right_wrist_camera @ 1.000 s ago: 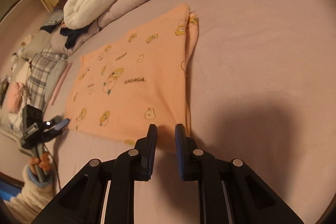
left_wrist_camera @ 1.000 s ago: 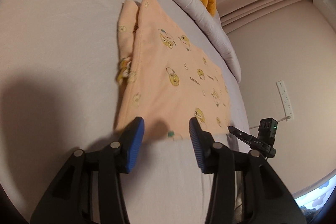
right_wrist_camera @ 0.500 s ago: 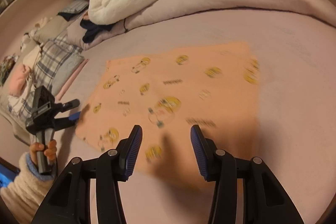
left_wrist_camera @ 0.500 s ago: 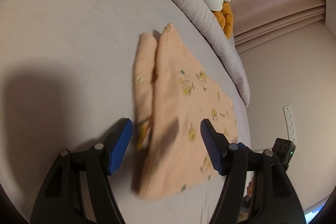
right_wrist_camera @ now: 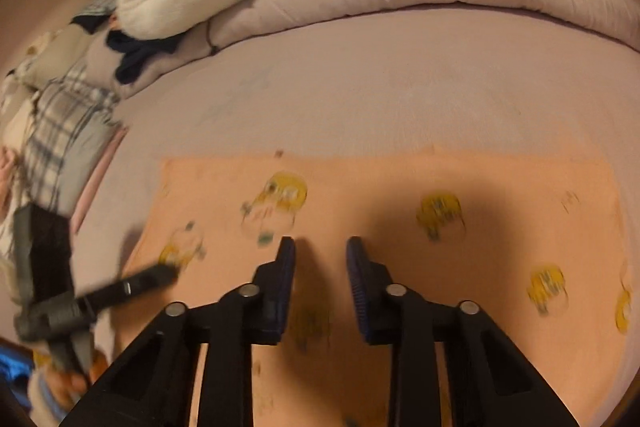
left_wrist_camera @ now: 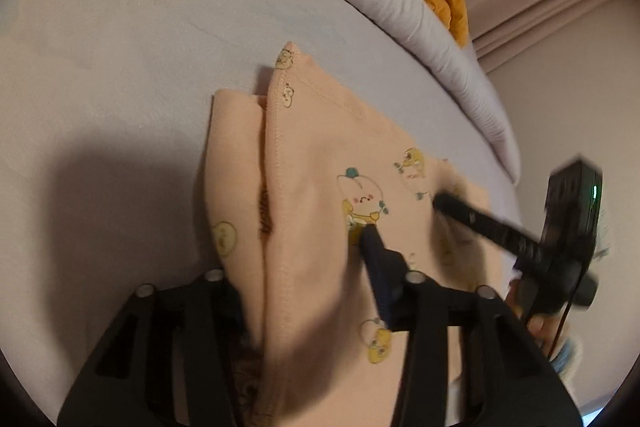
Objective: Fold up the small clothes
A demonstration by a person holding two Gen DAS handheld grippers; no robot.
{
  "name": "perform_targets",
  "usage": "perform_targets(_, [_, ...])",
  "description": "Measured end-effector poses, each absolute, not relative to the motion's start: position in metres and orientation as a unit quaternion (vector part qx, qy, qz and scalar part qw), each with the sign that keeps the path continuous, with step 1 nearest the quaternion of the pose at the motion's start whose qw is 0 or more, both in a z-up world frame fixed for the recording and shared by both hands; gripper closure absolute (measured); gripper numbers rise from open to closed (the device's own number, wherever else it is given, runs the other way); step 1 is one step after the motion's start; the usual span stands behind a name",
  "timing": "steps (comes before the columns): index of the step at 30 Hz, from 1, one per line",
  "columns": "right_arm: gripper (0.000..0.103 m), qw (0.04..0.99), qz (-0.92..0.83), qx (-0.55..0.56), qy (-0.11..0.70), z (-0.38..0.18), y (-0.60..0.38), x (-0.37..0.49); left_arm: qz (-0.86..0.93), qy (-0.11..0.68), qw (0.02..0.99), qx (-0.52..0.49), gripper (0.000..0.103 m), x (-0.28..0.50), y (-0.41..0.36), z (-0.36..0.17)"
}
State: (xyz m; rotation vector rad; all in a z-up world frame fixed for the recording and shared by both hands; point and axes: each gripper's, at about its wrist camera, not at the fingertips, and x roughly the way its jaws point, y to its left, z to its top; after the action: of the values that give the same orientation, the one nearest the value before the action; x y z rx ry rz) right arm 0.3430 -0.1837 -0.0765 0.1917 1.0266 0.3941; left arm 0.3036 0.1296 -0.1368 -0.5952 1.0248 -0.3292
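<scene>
Both have slid in over the cloth (left_wrist_camera: pixel 320 131), jaws just closing: left tongs (left_wrist_camera: pixel 300 263) straddle its doubled edge (grip unclear), right tongs (right_wrist_camera: pixel 320 245) gape empty above it on the bed (left_wrist_camera: pixel 120 27); each should pinch both layers before lifting.

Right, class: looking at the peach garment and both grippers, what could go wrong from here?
1. The left gripper, whose jaws have just been closing, bunches several layers of the peach garment; the fold may come out crooked.
2. On the right gripper, the jaws, also just closing, stand open over flat cloth and may catch only the top layer.
</scene>
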Motion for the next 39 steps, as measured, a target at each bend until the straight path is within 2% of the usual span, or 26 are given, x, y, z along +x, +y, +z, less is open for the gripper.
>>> perform_targets(3, [0.081,0.841,0.173,0.075,0.508,-0.088,-0.178,0.351,-0.154,0.486,0.818,-0.267,0.068,0.303,0.133,-0.139])
perform_targets(8, [0.081,0.838,0.167,0.065,0.516,-0.082,-0.176,0.34,-0.151,0.493,0.815,-0.266,0.067,0.308,0.133,-0.14])
perform_targets(13, [0.081,0.836,0.212,0.043,0.504,-0.064,-0.178,0.283,-0.144,0.496,0.819,-0.249,0.067,0.311,0.126,-0.137])
perform_targets(20, [0.081,0.828,0.222,0.019,0.515,-0.082,-0.184,0.204,-0.126,0.495,0.825,-0.24,0.068,0.311,0.12,-0.136])
perform_targets(24, [0.081,0.828,0.228,0.012,0.512,-0.088,-0.186,0.184,-0.094,0.505,0.821,-0.248,0.073,0.31,0.115,-0.132])
perform_targets(27, [0.081,0.813,0.249,0.065,0.523,-0.084,-0.196,0.181,-0.098,0.509,0.813,-0.265,0.087,0.307,0.113,-0.123])
perform_targets(30, [0.081,0.81,0.264,0.122,0.509,-0.078,-0.218,0.178,-0.103,0.497,0.822,-0.258,0.088,0.301,0.108,-0.104])
perform_targets(33, [0.077,0.812,0.275,0.185,0.481,-0.071,-0.24,0.182,-0.112,0.475,0.835,-0.254,0.089,0.298,0.097,-0.08])
perform_targets(39, [0.058,0.763,0.313,0.355,0.44,-0.083,-0.277,0.201,-0.148,0.474,0.847,-0.192,0.089,0.3,0.036,-0.052])
